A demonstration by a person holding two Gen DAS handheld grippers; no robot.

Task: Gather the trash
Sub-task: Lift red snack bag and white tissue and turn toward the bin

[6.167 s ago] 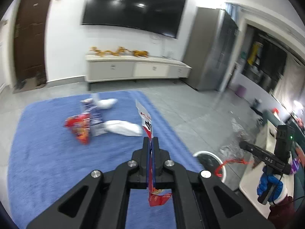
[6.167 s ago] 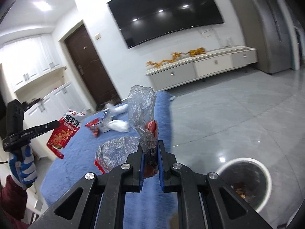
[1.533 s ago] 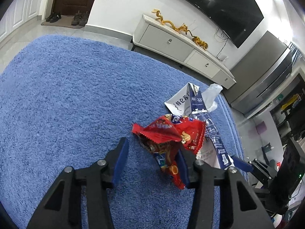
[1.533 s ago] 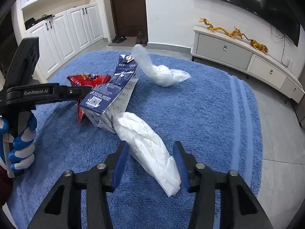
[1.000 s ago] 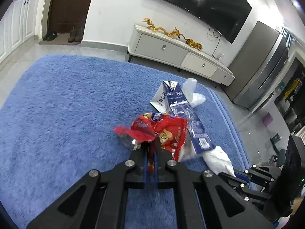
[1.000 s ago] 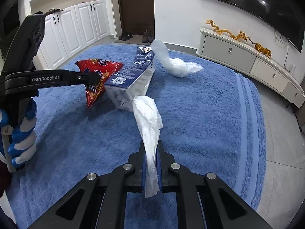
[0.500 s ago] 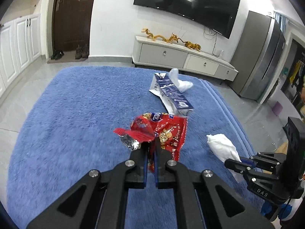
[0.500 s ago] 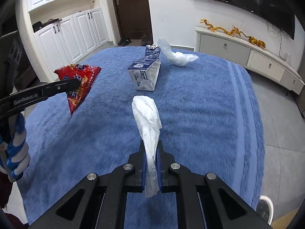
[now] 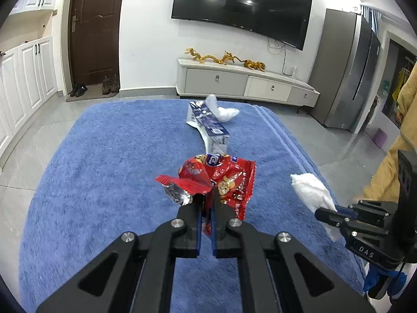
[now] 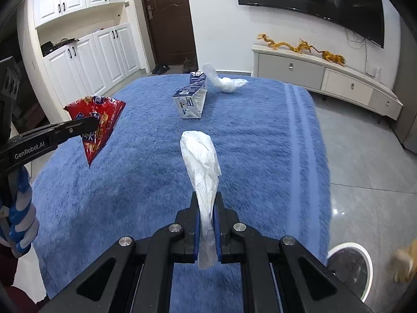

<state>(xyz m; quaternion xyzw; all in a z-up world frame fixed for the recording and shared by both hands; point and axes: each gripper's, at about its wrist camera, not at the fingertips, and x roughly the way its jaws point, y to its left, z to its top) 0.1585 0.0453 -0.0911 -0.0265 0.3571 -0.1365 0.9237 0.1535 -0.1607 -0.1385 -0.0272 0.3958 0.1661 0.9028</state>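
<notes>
A home, plainly: a living room that opens onto an entry hall. A large dark television hangs on the white wall above a long, low white cabinet with drawers, and golden dragon figurines stand in a row on its top. A thick blue rug covers the middle of a glossy grey tiled floor. A brown front door has pairs of shoes left on a mat before it, beside tall white built-in cupboards. A tall steel-grey refrigerator stands at the far right.
</notes>
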